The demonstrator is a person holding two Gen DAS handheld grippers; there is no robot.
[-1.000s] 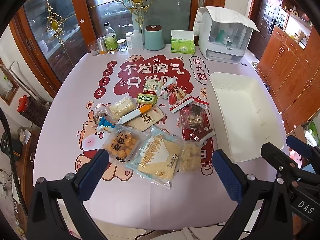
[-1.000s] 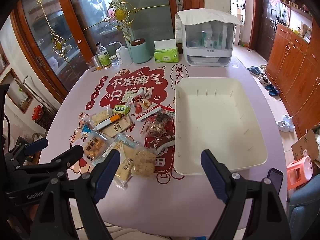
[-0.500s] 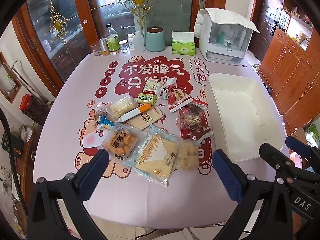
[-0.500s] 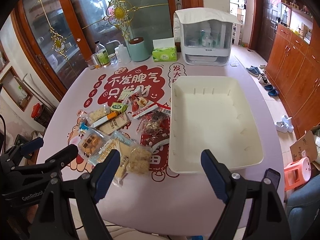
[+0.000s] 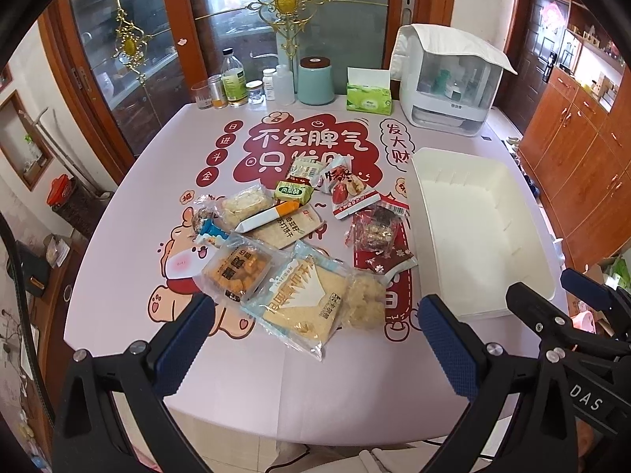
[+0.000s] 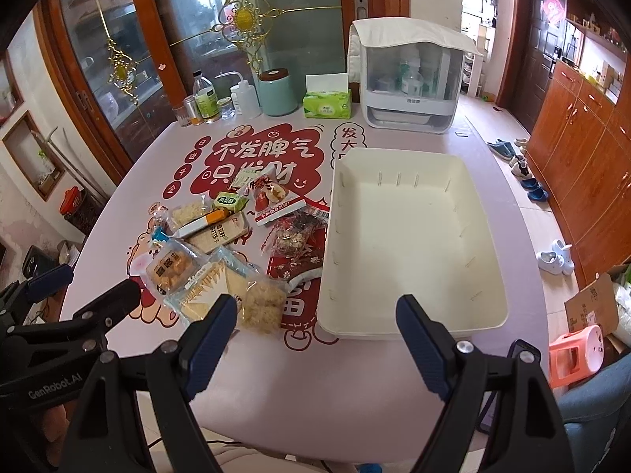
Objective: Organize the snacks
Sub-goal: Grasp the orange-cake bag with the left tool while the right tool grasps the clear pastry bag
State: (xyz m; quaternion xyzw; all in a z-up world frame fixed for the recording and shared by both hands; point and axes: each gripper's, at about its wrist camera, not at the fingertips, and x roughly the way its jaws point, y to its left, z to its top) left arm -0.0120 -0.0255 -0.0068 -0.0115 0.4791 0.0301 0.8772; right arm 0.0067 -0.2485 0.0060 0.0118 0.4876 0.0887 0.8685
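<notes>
Both the left tongs [image 5: 315, 339] and right tongs [image 6: 315, 339] hang wide open, holding nothing. The snacks [image 5: 299, 236] lie piled on the counter [image 5: 315, 386] just left of the empty white bin [image 6: 414, 236]. Best start with the nearest packet, pinching its edge.

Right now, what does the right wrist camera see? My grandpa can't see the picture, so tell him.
An empty white plastic bin sits on a pink table, with a heap of wrapped snacks spread out just left of it. The open right gripper hovers over the near edge holding nothing, and the left gripper pokes in at far left.
</notes>
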